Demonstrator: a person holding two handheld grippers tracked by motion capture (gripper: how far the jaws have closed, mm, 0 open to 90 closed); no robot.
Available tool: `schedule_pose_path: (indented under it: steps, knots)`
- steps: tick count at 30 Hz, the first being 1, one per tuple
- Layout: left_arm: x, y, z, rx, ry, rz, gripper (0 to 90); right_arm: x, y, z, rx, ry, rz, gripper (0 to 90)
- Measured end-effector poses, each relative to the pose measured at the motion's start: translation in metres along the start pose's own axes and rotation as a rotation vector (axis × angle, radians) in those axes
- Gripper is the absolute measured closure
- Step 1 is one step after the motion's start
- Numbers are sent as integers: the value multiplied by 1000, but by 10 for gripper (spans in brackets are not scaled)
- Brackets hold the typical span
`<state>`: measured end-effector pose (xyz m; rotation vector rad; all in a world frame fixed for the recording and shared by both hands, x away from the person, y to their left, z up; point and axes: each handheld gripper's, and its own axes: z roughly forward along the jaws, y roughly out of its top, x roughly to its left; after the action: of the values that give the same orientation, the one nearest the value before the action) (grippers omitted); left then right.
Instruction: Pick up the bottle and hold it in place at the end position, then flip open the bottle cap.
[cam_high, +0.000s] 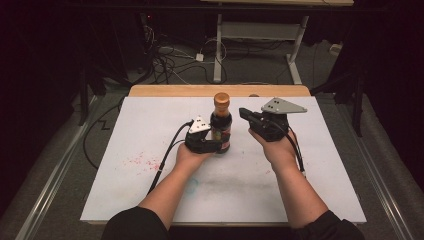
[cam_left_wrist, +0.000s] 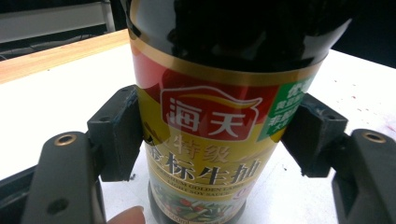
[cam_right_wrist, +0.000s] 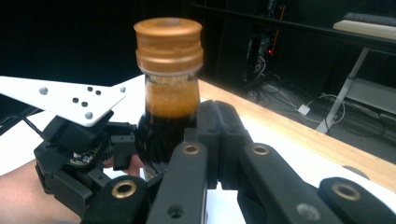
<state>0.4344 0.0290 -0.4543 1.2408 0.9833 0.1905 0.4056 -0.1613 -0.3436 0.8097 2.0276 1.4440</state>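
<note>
High view: round dark glass bottle (cam_high: 221, 125), copper cap (cam_high: 221, 98).

The bottle (cam_high: 221, 125) at frame centre is dark, nearly black, with an orange-gold cap (cam_right_wrist: 168, 44) and a red, gold and green label (cam_left_wrist: 215, 135) with white characters. The white worktop (cam_high: 300, 165) carries red speckles (cam_high: 141, 161) at lower left and a wooden far edge. Both grippers are black with grey plates.

I see dark sleeves pushed up above both forearms. My left gripper (cam_high: 216, 145) is black, topped by a small grey three-cornered plate, with a black cable trailing back. My right gripper (cam_high: 243, 113) carries a larger grey plate dotted with screws; its black fingers (cam_right_wrist: 219, 140) show brass-ringed rivets.
</note>
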Motion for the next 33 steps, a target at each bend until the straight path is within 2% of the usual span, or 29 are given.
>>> schedule_pose_path:
  steps: [8, 23, 33]
  knots:
    - [0, 0, 0, 1, 0, -1, 273, 2, 11, 2, 5, -4, -21, 900]
    - [0, -1, 0, 4, 6, 7, 276, 10, 30, 10, 41, 21, -56, 900]
    - [-1, -3, 0, -9, 12, 12, 278, 11, 33, 15, 73, 21, -70, 900]
